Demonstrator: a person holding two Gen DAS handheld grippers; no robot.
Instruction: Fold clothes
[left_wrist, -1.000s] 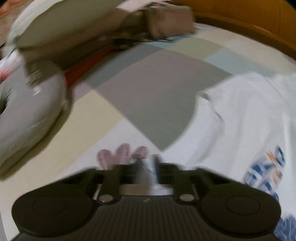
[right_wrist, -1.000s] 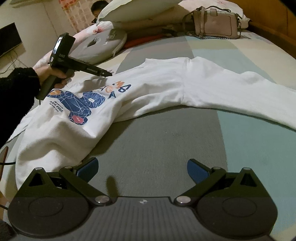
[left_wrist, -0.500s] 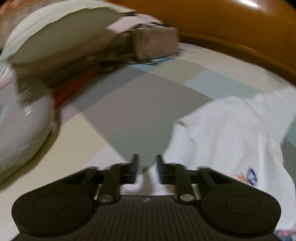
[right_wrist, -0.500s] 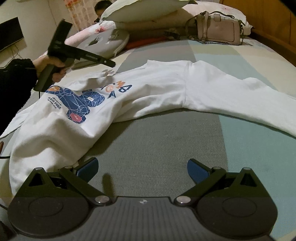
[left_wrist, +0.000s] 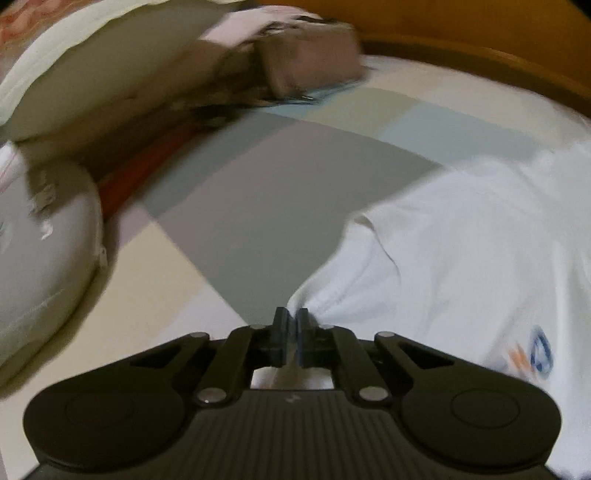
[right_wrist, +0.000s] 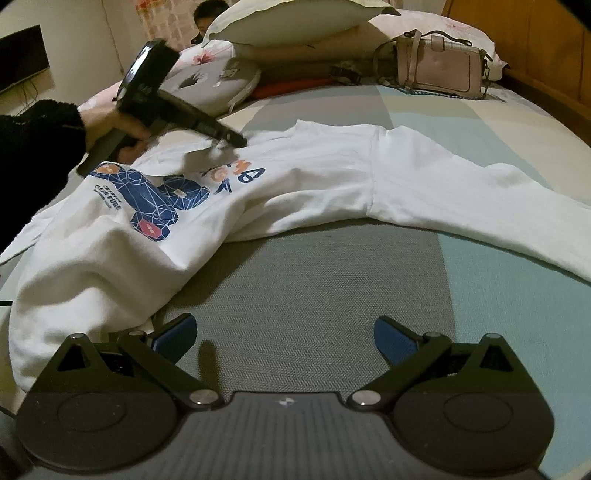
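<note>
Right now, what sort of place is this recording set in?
Most likely a home bedroom. A white sweatshirt is spread on a bed with a patchwork cover, pillows and a pink handbag lie by the wooden headboard, and a television hangs on the wall.

Each view looks forward and downward along its own gripper. The left wrist view sits close over the shirt (left_wrist: 461, 258), facing the pillows (left_wrist: 74, 66) and bag (left_wrist: 310, 59) at the bed's (left_wrist: 258, 206) head. The right wrist view sits further back, low over the bed (right_wrist: 314, 280), taking in the left gripper (right_wrist: 240, 142). Both share shirt (right_wrist: 314, 177), pillows (right_wrist: 295, 22) and bag (right_wrist: 439, 68).
</note>
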